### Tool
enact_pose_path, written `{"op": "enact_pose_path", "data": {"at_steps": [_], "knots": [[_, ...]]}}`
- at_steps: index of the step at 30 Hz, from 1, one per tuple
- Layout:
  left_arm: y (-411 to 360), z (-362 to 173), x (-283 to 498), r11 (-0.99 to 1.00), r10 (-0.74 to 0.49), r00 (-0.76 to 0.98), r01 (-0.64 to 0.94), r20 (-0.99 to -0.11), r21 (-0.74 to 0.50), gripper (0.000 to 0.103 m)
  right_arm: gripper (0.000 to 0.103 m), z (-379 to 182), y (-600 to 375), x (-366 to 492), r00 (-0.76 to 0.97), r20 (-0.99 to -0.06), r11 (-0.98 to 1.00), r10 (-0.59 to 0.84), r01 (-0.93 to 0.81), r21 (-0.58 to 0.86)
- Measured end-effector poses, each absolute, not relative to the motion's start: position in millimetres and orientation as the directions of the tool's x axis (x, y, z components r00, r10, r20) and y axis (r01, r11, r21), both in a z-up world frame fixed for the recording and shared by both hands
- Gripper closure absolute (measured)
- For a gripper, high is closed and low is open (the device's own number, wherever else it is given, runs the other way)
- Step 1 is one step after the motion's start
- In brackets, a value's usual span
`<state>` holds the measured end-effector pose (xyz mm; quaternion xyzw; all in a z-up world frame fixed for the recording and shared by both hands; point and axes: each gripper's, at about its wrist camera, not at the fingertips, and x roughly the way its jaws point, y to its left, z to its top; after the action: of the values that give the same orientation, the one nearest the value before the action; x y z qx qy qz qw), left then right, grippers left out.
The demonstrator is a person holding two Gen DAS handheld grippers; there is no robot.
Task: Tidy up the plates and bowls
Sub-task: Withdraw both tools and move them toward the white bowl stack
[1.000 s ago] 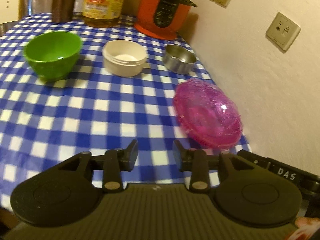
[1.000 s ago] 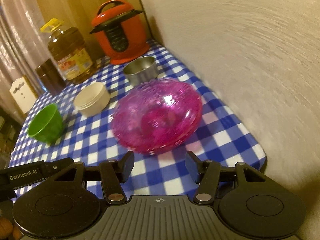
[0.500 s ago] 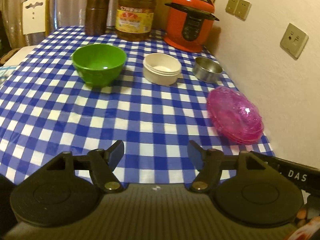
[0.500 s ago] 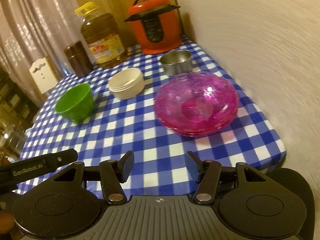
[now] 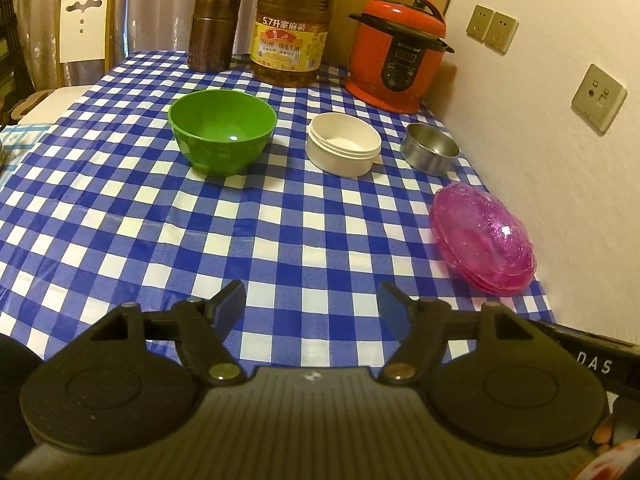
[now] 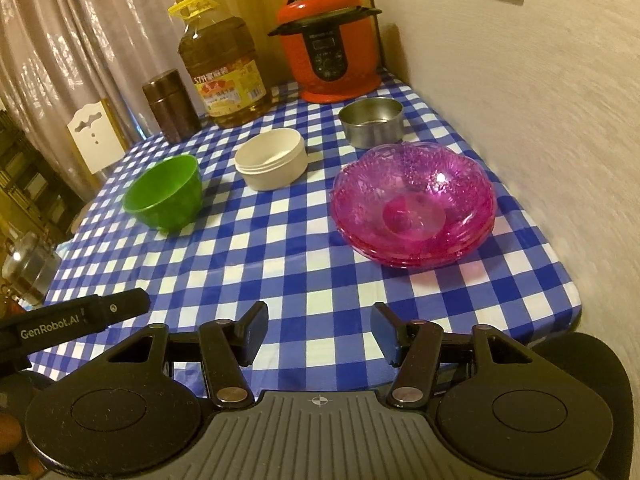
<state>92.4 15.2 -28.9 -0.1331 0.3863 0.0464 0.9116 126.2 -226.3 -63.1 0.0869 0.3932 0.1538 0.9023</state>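
While both grippers hang over the near edge, the table (image 5: 280,232) with its blue-and-white checked cloth fills most of each view, pushed against a pale wall (image 5: 560,160) on the right.

At the far end stand an orange pressure cooker (image 5: 396,68), a big bottle of cooking oil (image 5: 292,36) and a brown canister (image 5: 214,32). A white chair (image 5: 82,28) shows behind the far left corner.

The stack of pink glass plates (image 6: 414,202) sits near the right edge of the table, close to the wall, and the plates lie nested one in another. The green bowl (image 5: 222,132) rests upright toward the left, well apart from the plates. The white bowl (image 5: 344,144) stands between the green one and the small steel bowl (image 5: 430,152), which sits just beyond the pink stack, near the cooker.

The left gripper (image 5: 312,306) has just been spreading its jaws; they now stand wide apart with only checked cloth between them. The right gripper (image 6: 318,330) is also parted, a little less wide, and grasps nothing; the pink stack lies ahead of it and slightly right, untouched.

A socket plate (image 5: 598,98) is fixed to the wall above the plates.
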Motion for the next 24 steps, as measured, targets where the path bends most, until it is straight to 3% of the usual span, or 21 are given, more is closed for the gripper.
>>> {"op": "enact_pose_path", "data": {"at_steps": [13, 24], "knots": [[12, -30, 105, 0.95, -0.054, 0.693, -0.187, -0.719, -0.251, 0.034, 0.046, -61, -230, 134, 0.651, -0.677, 0.938, 0.344, -0.198, 0.285], [17, -20, 143, 0.934, -0.074, 0.74, -0.184, -0.669, -0.307, 0.034, 0.046, -38, -233, 169, 0.69, -0.633, 0.933, 0.35, -0.194, 0.304]]}}
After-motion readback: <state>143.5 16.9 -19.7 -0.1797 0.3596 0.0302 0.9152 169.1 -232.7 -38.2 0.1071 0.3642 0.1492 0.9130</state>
